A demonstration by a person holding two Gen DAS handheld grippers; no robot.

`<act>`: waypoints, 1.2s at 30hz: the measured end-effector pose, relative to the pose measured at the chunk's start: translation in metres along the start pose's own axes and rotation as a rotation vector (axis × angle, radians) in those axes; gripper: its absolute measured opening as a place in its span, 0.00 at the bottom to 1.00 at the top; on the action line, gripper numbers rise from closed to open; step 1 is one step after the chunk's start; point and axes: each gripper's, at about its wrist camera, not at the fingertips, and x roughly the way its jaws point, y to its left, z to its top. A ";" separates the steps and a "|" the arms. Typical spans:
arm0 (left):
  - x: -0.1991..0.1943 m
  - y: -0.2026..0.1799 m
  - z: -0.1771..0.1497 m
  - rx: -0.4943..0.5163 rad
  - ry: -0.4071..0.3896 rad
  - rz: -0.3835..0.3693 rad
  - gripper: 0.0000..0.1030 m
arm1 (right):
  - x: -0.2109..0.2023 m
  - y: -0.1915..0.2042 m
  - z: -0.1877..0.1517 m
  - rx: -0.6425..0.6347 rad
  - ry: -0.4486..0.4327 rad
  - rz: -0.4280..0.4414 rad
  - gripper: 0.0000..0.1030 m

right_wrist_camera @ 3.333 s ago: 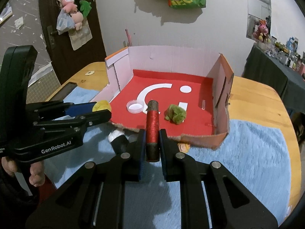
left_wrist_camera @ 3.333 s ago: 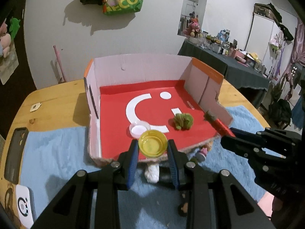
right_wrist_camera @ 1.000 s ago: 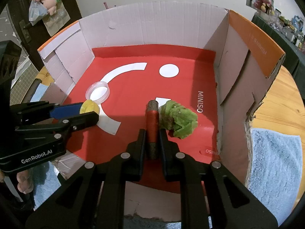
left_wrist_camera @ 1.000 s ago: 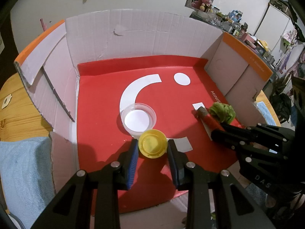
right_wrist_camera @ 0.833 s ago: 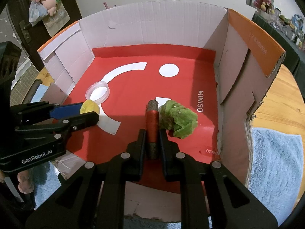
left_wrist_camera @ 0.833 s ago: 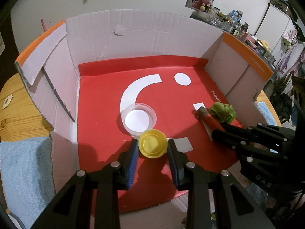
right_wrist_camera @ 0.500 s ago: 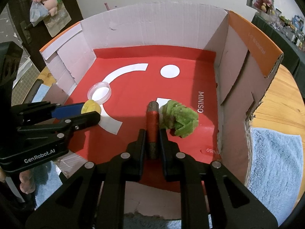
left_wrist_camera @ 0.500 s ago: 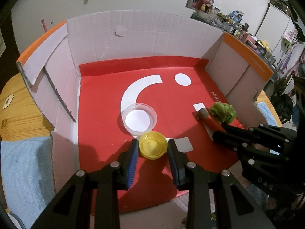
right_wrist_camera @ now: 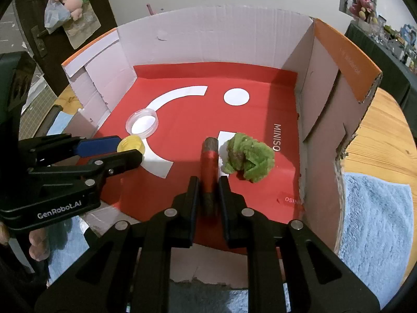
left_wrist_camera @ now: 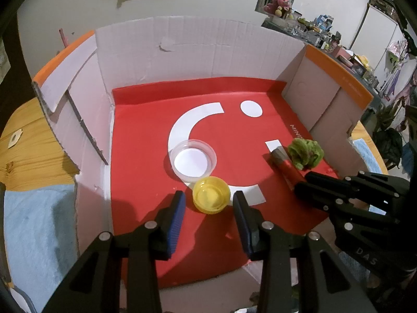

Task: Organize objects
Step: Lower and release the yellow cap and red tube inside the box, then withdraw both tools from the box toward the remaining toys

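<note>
A cardboard box (left_wrist_camera: 198,60) with a red floor lies open toward me. A yellow cup (left_wrist_camera: 211,195) rests on the red floor, in front of a clear lid (left_wrist_camera: 193,161). My left gripper (left_wrist_camera: 209,206) is open, with gaps between its jaws and the yellow cup (right_wrist_camera: 130,144). My right gripper (right_wrist_camera: 208,182) is shut on a red spool (right_wrist_camera: 208,169), whose far end lies low over the floor beside a green fuzzy toy (right_wrist_camera: 247,160). The spool (left_wrist_camera: 285,167) and the toy (left_wrist_camera: 306,152) also show in the left wrist view.
The box walls stand on three sides, with an orange-edged flap (right_wrist_camera: 346,60) at the right. Blue towel (right_wrist_camera: 378,221) covers the wooden table (right_wrist_camera: 385,135) around the box. A cluttered dark table (left_wrist_camera: 325,44) stands far right.
My left gripper has opened and let go of the yellow cup, which now sits on the box floor. My right gripper still grips the red spool in the same place.
</note>
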 end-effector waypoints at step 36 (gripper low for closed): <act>-0.040 -0.004 -0.027 -0.008 -0.076 0.020 0.58 | -0.033 0.025 -0.018 -0.044 -0.064 0.005 0.58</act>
